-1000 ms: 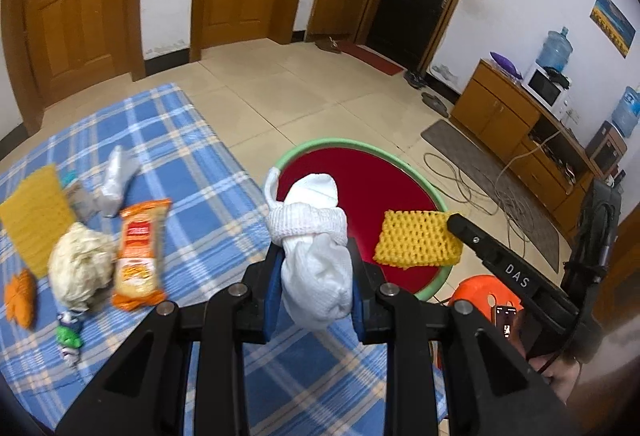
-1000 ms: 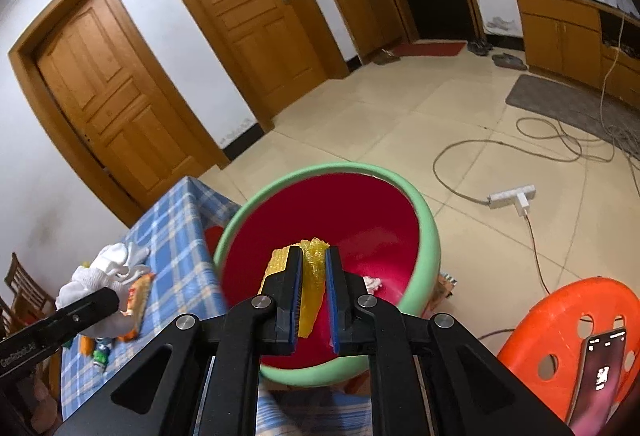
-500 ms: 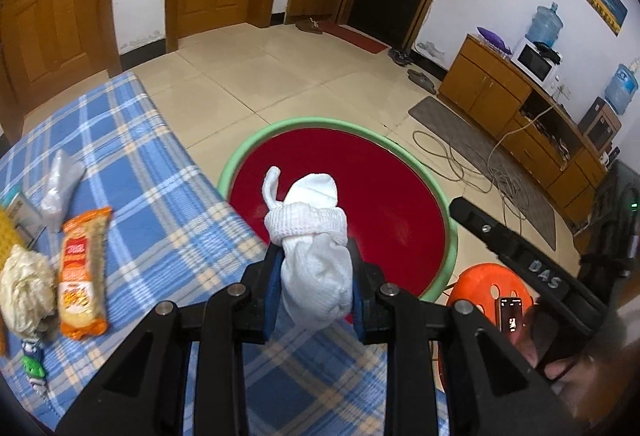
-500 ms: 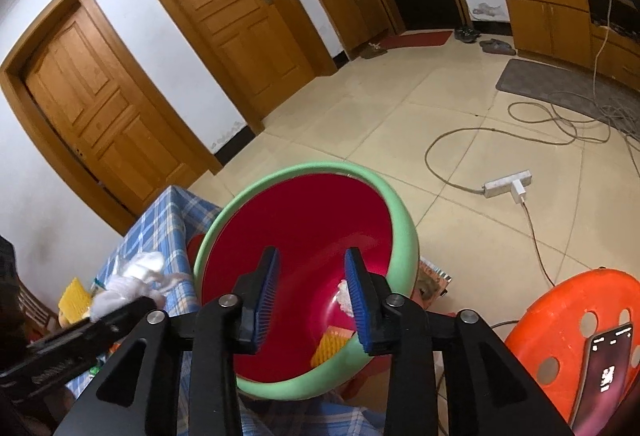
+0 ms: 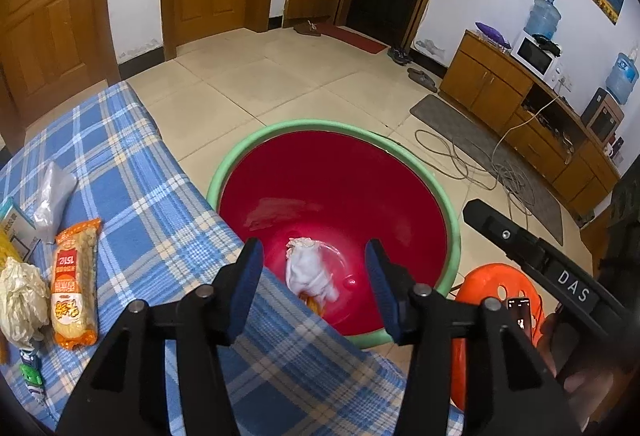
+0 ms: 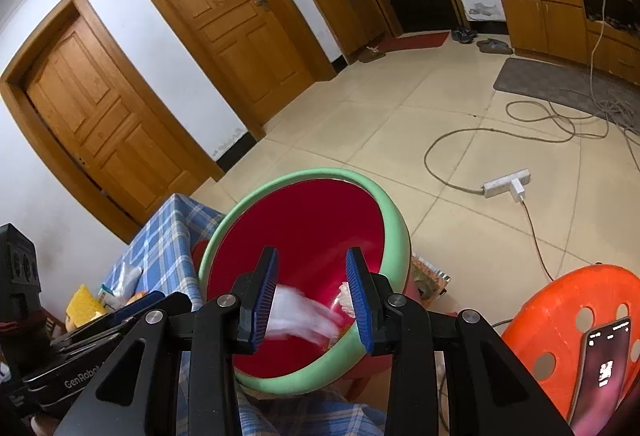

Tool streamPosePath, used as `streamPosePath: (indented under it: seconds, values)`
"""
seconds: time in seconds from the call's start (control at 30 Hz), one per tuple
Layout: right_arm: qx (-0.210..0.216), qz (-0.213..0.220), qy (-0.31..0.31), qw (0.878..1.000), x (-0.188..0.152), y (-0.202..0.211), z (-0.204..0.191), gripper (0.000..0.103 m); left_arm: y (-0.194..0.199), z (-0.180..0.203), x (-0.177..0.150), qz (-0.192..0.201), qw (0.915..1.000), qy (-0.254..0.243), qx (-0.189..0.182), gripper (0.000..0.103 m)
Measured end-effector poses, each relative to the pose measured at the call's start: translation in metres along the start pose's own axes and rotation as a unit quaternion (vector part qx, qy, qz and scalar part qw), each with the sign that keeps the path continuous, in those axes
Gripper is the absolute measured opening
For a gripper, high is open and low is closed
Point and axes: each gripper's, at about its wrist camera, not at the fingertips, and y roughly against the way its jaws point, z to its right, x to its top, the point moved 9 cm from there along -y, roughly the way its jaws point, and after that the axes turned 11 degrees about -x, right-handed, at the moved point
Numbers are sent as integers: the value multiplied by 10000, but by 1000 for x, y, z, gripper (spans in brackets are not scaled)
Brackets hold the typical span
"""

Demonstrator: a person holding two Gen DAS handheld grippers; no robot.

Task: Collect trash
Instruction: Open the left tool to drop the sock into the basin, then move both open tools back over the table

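Dropped from the left gripper (image 5: 314, 290), whose jaws are opening empty, white sock (image 5: 311, 274) is lying in red basin (image 5: 450, 203); right gripper (image 6: 312, 298) is hanging apart, empty.

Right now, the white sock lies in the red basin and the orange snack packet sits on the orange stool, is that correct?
Not quite. The white sock does lie in the red basin, but the left wrist view shows the orange snack packet on the blue plaid tablecloth, not the orange stool.

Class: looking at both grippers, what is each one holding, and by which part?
Nothing. The left gripper, jaws opening, and right gripper are empty; the white sock lies in the basin.
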Motion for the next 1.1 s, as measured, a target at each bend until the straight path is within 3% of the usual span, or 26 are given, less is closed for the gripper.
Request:
streamPosePath:
  seconds: [0.5, 1.1]
  values:
    - [229, 50, 148, 9996, -4, 24, -23, 53, 50, -18, -6, 365, 9985, 290, 281, 58]
    - [631, -11, 589, 9963, -26, 51, -76, 56, 135, -87, -23, 952, 9877, 821, 929, 59]
